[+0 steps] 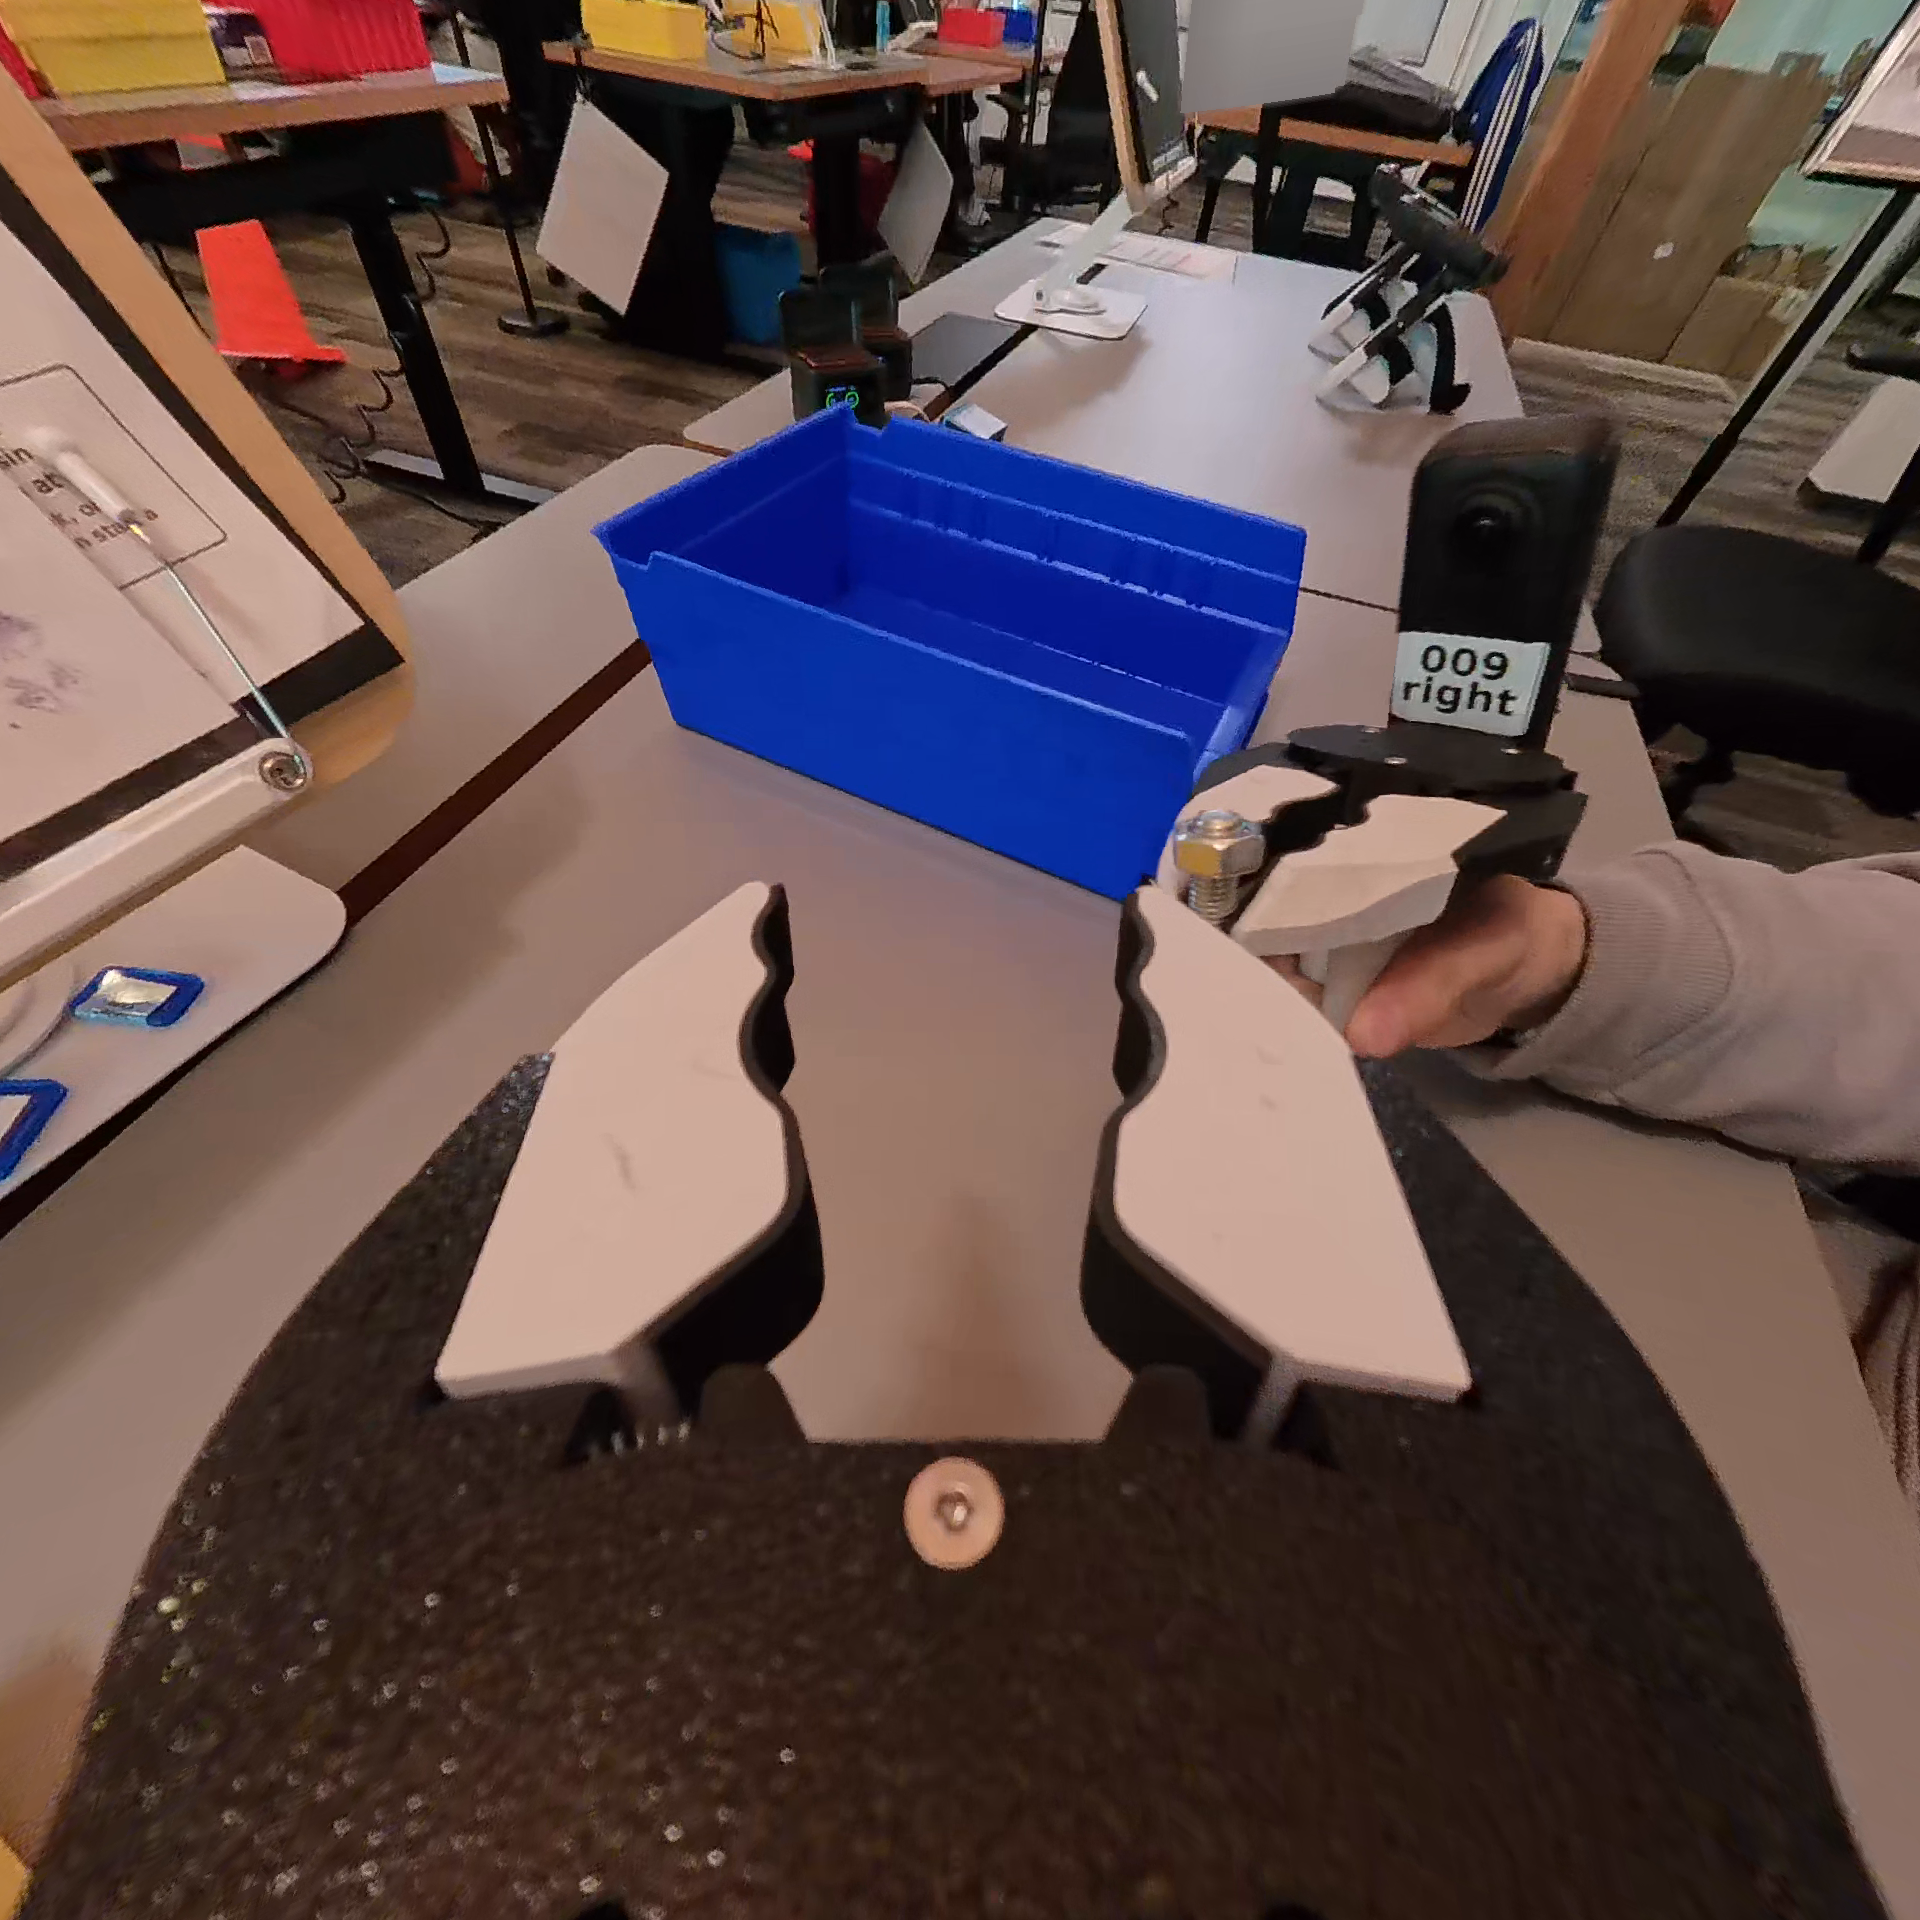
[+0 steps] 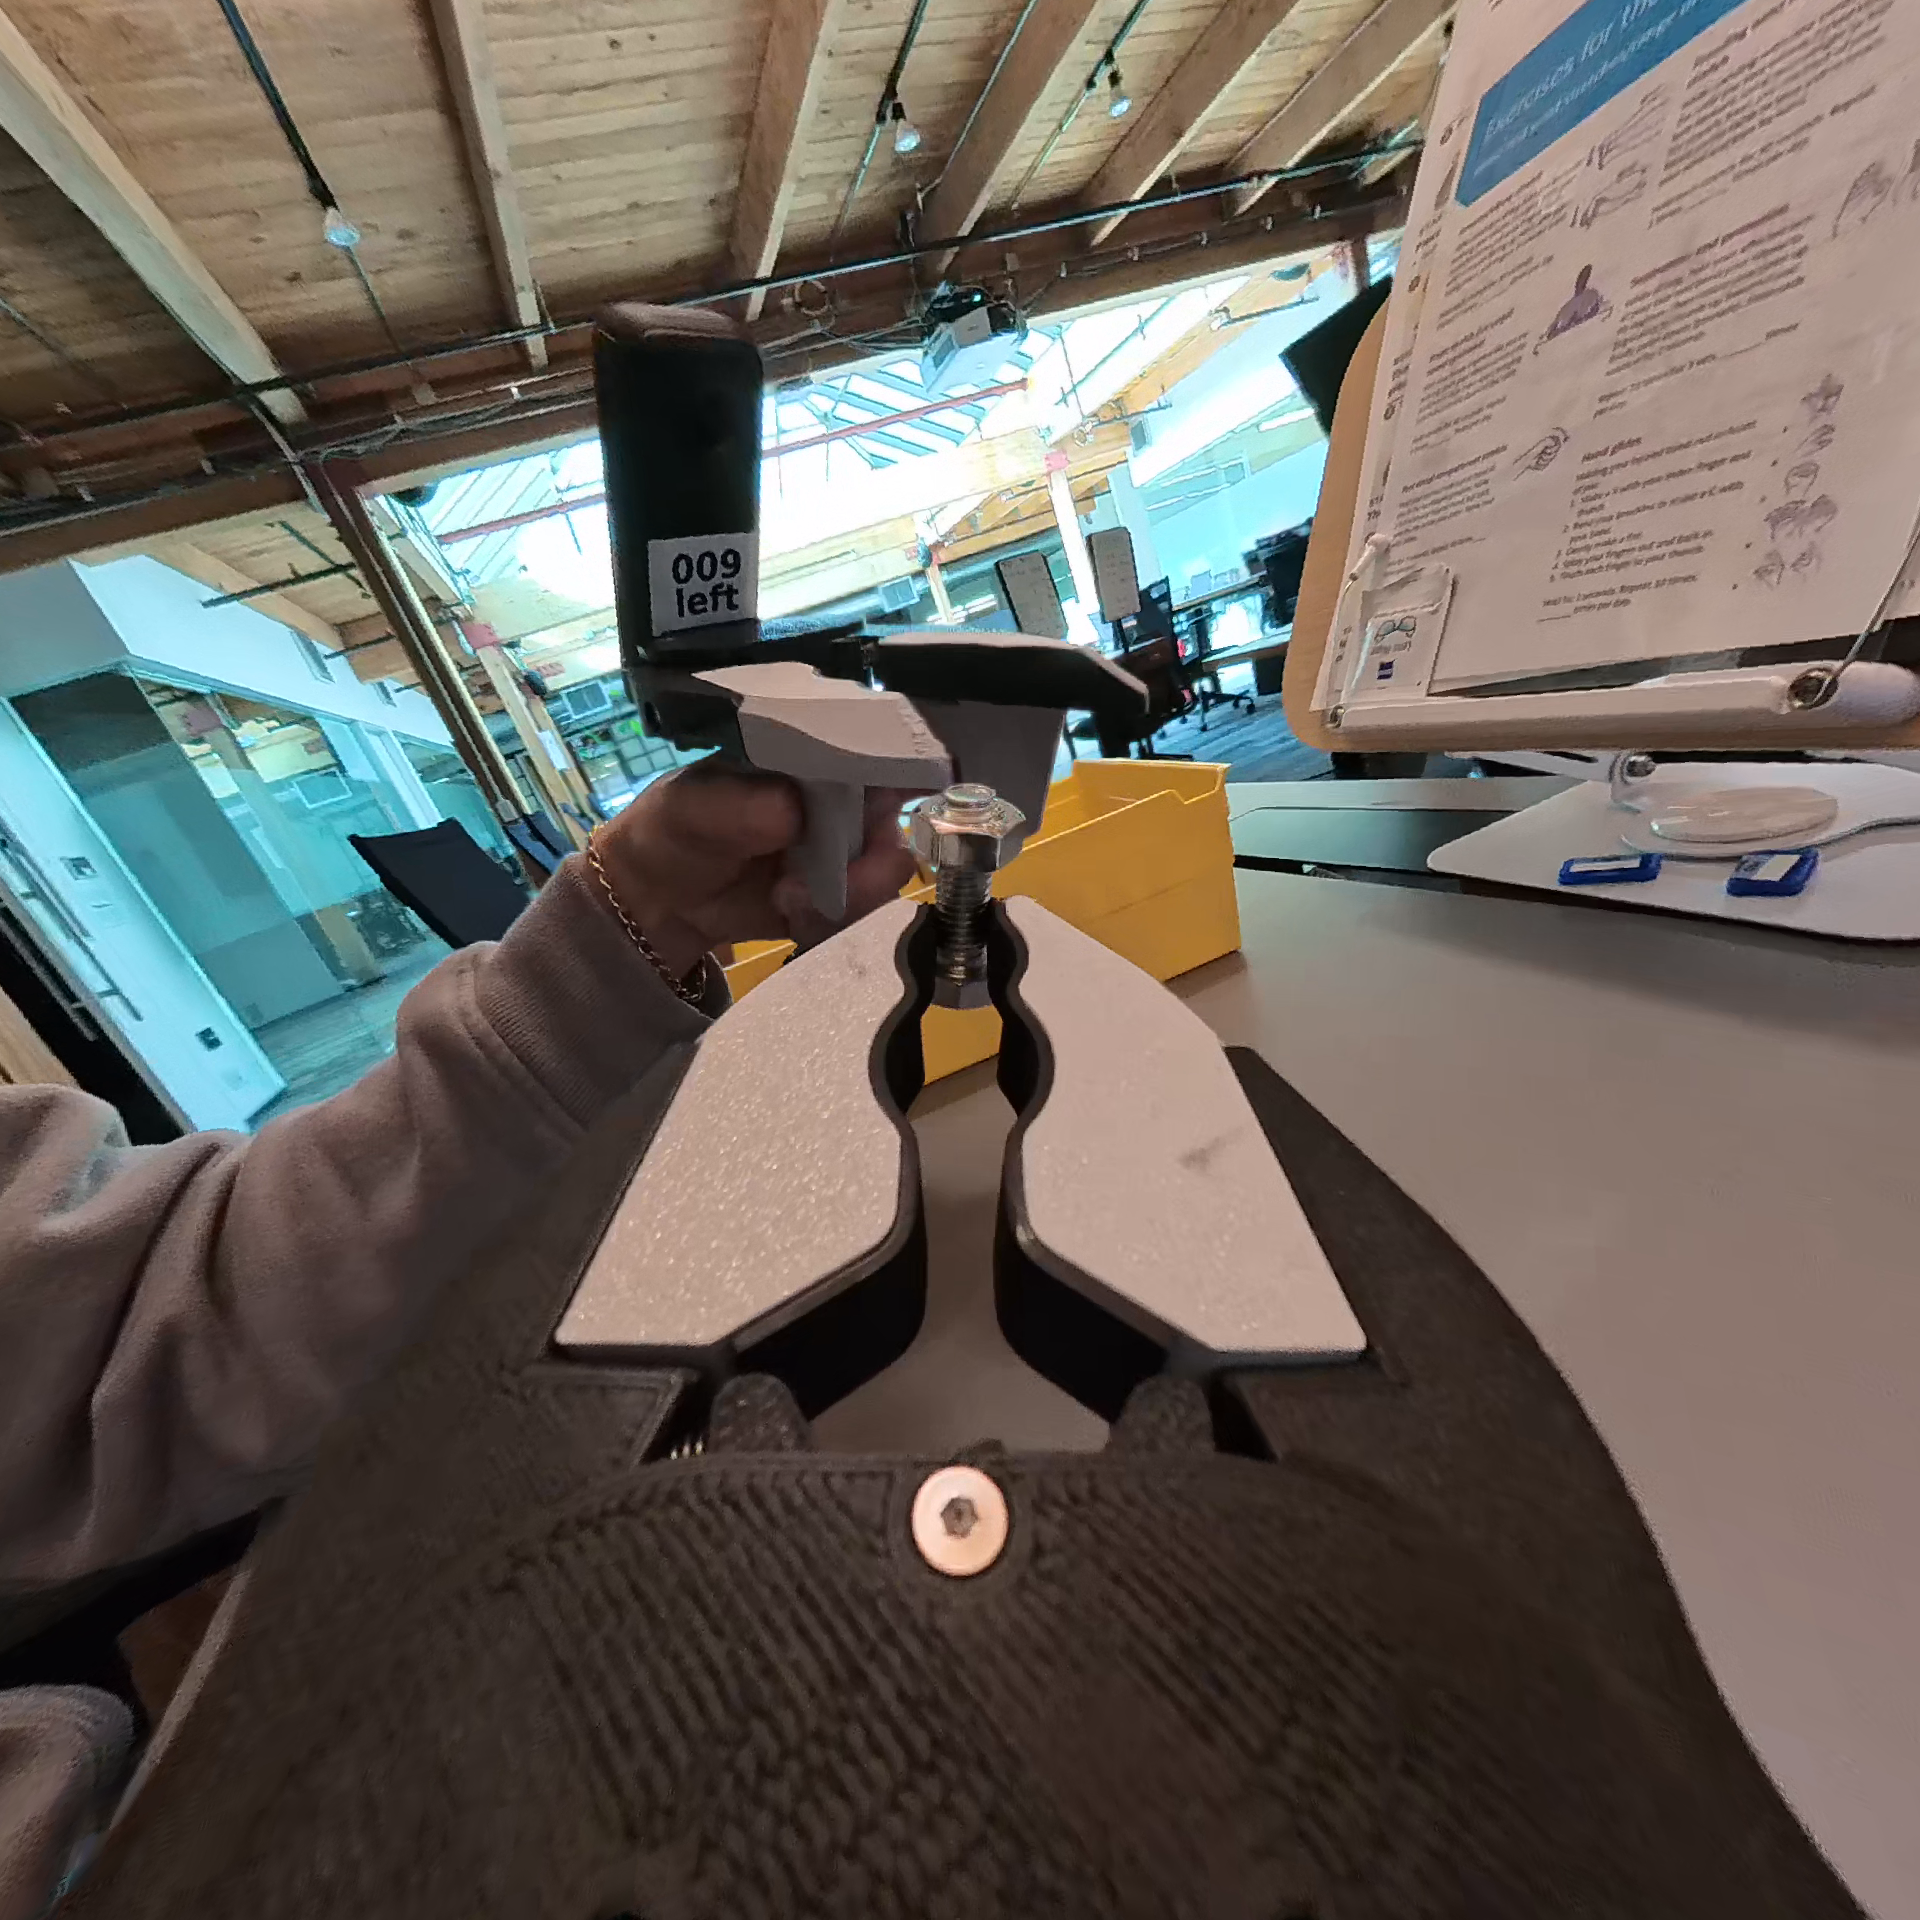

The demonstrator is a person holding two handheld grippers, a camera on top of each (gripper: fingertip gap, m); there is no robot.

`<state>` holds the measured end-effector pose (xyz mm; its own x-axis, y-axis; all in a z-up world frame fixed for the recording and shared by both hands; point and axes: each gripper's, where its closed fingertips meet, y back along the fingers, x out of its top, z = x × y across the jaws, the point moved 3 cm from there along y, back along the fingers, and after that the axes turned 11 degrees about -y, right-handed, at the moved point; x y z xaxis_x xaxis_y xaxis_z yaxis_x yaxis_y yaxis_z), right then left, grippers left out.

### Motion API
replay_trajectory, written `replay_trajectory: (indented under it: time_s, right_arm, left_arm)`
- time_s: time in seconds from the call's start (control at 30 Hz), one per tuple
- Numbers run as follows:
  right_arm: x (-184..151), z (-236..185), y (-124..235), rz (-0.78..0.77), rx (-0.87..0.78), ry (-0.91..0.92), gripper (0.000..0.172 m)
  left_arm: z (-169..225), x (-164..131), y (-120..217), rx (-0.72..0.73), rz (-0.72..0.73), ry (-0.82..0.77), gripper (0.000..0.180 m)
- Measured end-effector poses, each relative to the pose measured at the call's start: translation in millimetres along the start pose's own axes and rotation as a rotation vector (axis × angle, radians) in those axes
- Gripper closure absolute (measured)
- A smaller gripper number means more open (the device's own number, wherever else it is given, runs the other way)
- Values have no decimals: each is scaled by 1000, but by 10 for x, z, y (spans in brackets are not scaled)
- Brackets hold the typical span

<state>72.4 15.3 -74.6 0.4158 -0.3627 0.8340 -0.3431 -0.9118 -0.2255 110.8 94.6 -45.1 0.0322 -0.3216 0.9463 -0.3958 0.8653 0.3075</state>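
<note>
- Steel, bright and threaded: a bolt (image 2: pixel 961 914) with a hex nut (image 2: pixel 966 831) near its upper end stands upright at the centre of the right wrist view, pinched by its shank between the right tongs (image 2: pixel 961 935), whose pads press on it from both sides.
- Left tongs (image 1: pixel 951 914) are spread wide with only bare grey bench (image 1: pixel 935 1039) between them; in the right wrist view they hang just above and behind the nut, not touching it as far as can be told.
- A blue bin (image 1: pixel 935 665) sits at mid-frame of the left wrist view, just beyond the bolt, and looks empty; a yellow bin (image 2: pixel 1132 862) lies behind the bolt in the right wrist view.
- Judged from this, the bolt is held steady while the other tongs line up on the nut.
- Gripping that nut would call for centring its flats between the spread pads before they press together.
</note>
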Motion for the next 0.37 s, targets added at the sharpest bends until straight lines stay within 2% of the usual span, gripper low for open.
replay_trajectory:
  time_s: [0.13,0.23,0.3,0.37]
  right_arm:
    - [27,-51,2,-16,28,-25,163]
    - [151,-150,59,-43,4,34,163]
    - [300,-123,159,-116,-108,121,163]
    - [487,12,359,-252,-258,221,163]
  left_arm:
    - [9,20,20,17,-16,-25,120]
    - [-16,53,87,42,-15,-33,120]
    - [-61,67,148,76,-17,-37,121]
    - [-88,81,206,94,-14,-45,121]
